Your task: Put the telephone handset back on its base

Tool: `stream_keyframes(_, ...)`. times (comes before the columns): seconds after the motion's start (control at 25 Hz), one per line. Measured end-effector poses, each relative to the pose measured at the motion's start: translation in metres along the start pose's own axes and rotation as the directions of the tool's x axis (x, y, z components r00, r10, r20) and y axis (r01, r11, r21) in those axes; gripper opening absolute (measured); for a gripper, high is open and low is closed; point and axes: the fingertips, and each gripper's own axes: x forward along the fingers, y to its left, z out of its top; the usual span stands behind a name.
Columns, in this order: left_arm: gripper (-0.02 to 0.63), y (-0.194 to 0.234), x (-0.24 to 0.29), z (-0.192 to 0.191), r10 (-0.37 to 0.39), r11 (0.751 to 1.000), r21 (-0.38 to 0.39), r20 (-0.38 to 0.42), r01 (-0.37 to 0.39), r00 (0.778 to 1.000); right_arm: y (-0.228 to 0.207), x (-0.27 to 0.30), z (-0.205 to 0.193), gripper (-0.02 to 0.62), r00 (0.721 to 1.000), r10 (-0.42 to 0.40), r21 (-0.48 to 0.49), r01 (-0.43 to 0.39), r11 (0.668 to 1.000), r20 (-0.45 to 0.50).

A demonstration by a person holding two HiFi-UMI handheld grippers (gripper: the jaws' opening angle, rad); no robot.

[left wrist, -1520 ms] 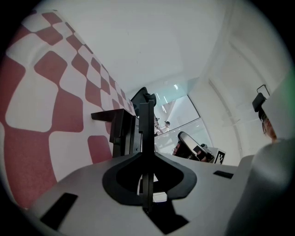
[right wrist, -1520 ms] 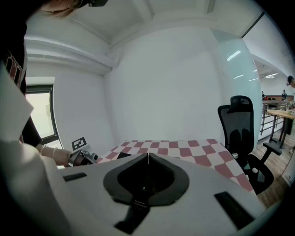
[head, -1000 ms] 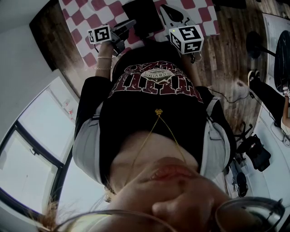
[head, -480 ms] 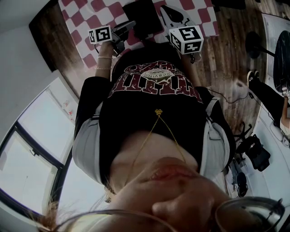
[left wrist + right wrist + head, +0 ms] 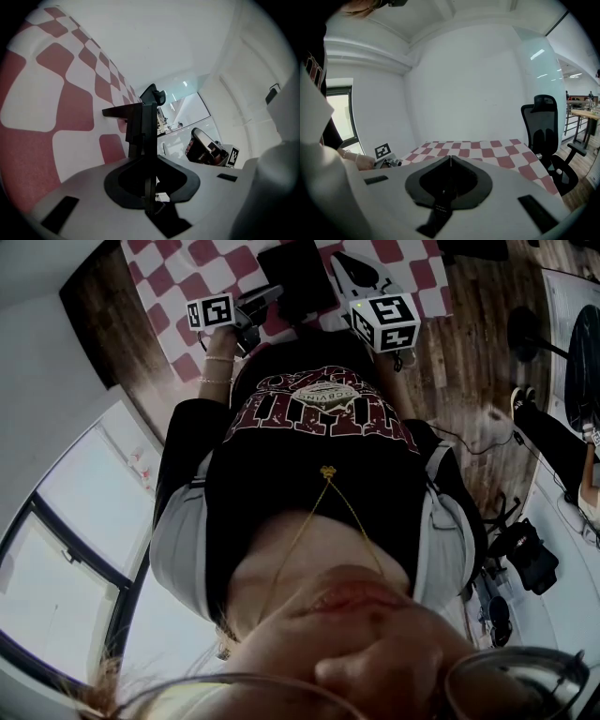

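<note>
Handset (image 5: 140, 115) — sat pinched in left gripper (image 5: 145, 140) near checkered surface (image 5: 70, 140) | right gripper (image 5: 450, 159) — jaws were pressed together

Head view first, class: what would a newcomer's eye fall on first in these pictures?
The red-and-white checked tablecloth lies at the head view's top edge, with a marker cube near its left and another further right. Below, the person's black lettered shirt fills the middle.

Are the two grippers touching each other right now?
Apart. The head view shows the left gripper and the right gripper at separate spots by the checkered table, with a plain gap between them.
</note>
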Motion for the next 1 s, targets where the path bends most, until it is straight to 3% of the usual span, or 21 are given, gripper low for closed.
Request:
stream_keyframes(0.6,0.078,0.0042,0.0051,0.0017,0.015,1.0,0.005,0.011,-0.015,1.0,0.0029,0.0035,-0.0007,0.021,1.0,0.008,0.001,-0.008,1.0,-0.005)
stream_keyframes(1.0,0.078,0.0077,0.0071,0.0026,-0.032,0.999,0.018,0.012,0.031,0.999,0.0018,0.0049,-0.0026,0.021,1.0,0.013,0.005,-0.012,1.0,-0.01)
